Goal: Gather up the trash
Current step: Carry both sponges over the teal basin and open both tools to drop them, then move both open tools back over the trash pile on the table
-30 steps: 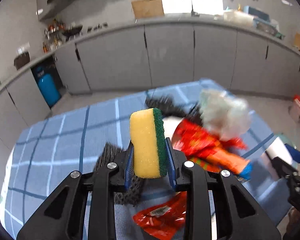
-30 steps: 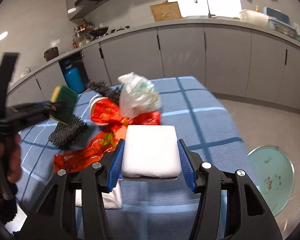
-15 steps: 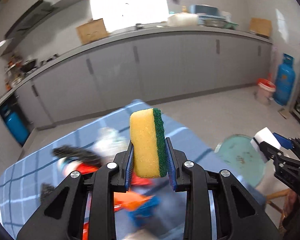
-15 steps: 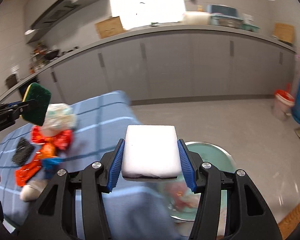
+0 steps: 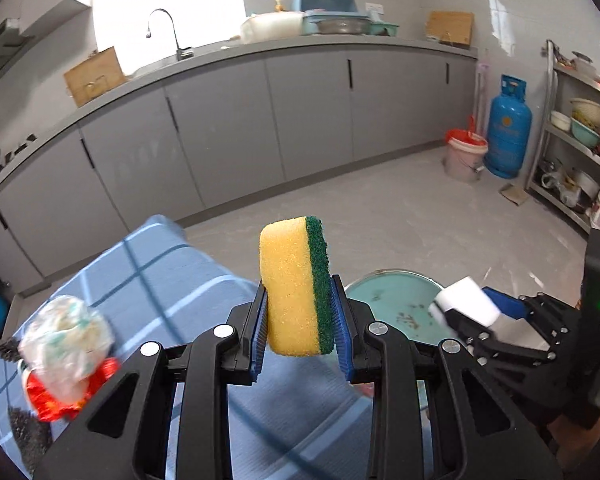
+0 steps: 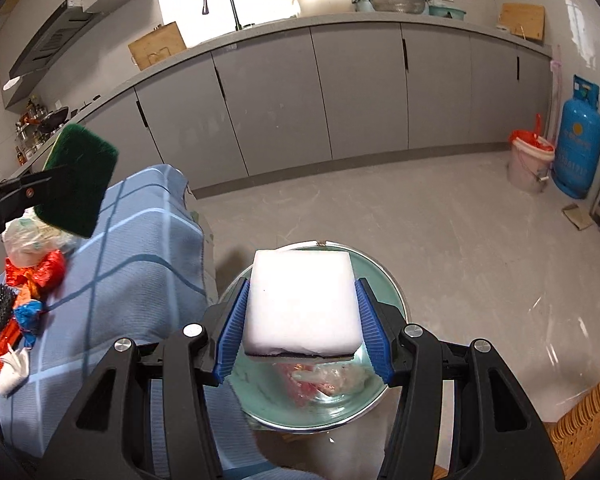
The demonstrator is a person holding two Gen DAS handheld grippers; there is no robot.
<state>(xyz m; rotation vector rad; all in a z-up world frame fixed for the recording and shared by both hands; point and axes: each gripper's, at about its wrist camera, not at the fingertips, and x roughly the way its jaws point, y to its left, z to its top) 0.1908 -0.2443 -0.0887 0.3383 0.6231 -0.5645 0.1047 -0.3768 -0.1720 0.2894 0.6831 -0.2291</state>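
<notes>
My left gripper (image 5: 298,334) is shut on a yellow sponge with a green scouring side (image 5: 294,286), held upright beyond the table's right end. The same sponge (image 6: 78,180) shows at the left of the right wrist view. My right gripper (image 6: 302,326) is shut on a white foam block (image 6: 302,300), hanging over a teal basin (image 6: 384,280) on the floor that holds crumpled wrappers (image 6: 324,380). The block (image 5: 466,300) and basin (image 5: 388,296) also appear in the left wrist view. On the blue checked tablecloth (image 6: 140,272) lie a crumpled plastic bag (image 5: 66,334), red wrappers (image 6: 36,272) and a black scourer (image 6: 2,308).
Grey cabinets with a sink run along the back wall. A blue gas cylinder (image 6: 580,148) and a lined bucket (image 6: 530,166) stand at the right. A metal shelf rack (image 5: 580,152) with dishes fills the far right. The grey floor spreads between the basin and the cabinets.
Both grippers have swung right, away from the trash pile on the table. The right one now hangs over the teal basin and the left one nears it. Both grips are unchanged.
</notes>
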